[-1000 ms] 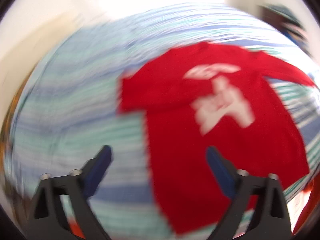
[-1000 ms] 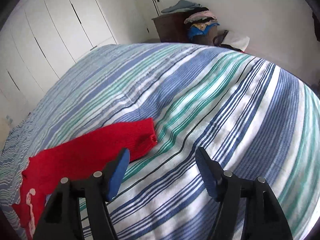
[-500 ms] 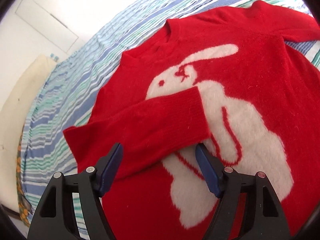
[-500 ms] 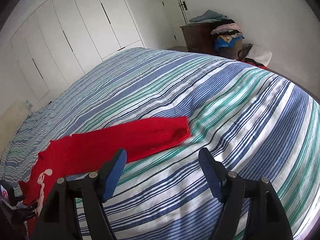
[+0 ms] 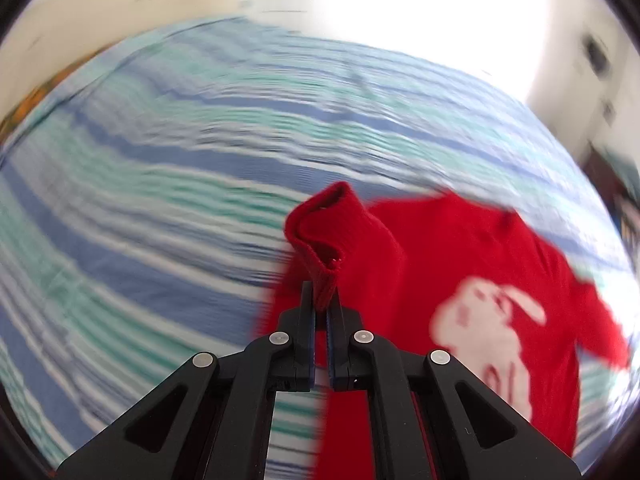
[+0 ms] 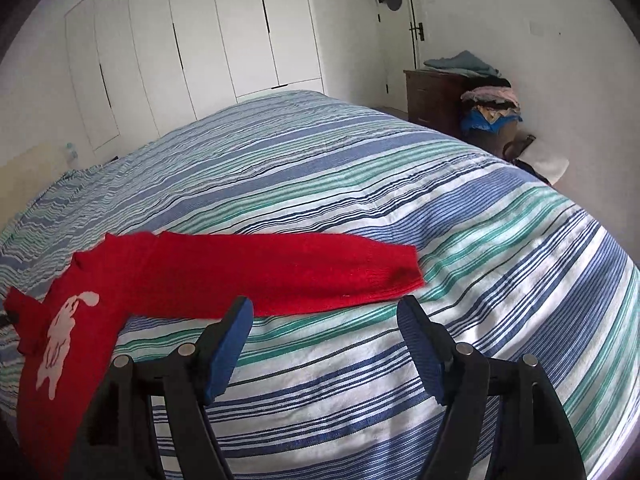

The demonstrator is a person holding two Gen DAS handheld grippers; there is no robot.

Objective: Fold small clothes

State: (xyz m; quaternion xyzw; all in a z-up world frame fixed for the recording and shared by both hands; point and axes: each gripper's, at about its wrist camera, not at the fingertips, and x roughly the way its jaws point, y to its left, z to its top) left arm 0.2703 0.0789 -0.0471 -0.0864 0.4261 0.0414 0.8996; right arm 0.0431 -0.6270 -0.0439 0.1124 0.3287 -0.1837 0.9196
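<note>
Jaws on my left gripper (image 5: 320,300) are pinched tight on the cuff (image 5: 324,236) of one sleeve, which stands up lifted and bunched above them; those on my right gripper (image 6: 324,340) are spread wide with nothing between them.

From my remote seat I read the sweater (image 6: 80,292) as lying face up on the bed (image 6: 360,184), its white rabbit (image 6: 64,332) showing, the body spread near the bed's near-left part in the right wrist view. Its other sleeve (image 6: 304,272) stretches straight out flat across the stripes, and the open right gripper hangs just short of it, not touching. My left wrist view is smeared with motion, so I cannot tell how the body of the sweater lies beneath the raised cuff.

As I judge it, folding has barely begun: one sleeve is gripped and up off the bed, but I see no finished fold anywhere. Left to do, I think, are laying this sleeve across the chest, bringing the outstretched sleeve in likewise, then folding the body up.

Beyond the bed stand white wardrobe doors (image 6: 208,52), and a dresser (image 6: 436,96) with a heap of clothes (image 6: 488,108) beside it
</note>
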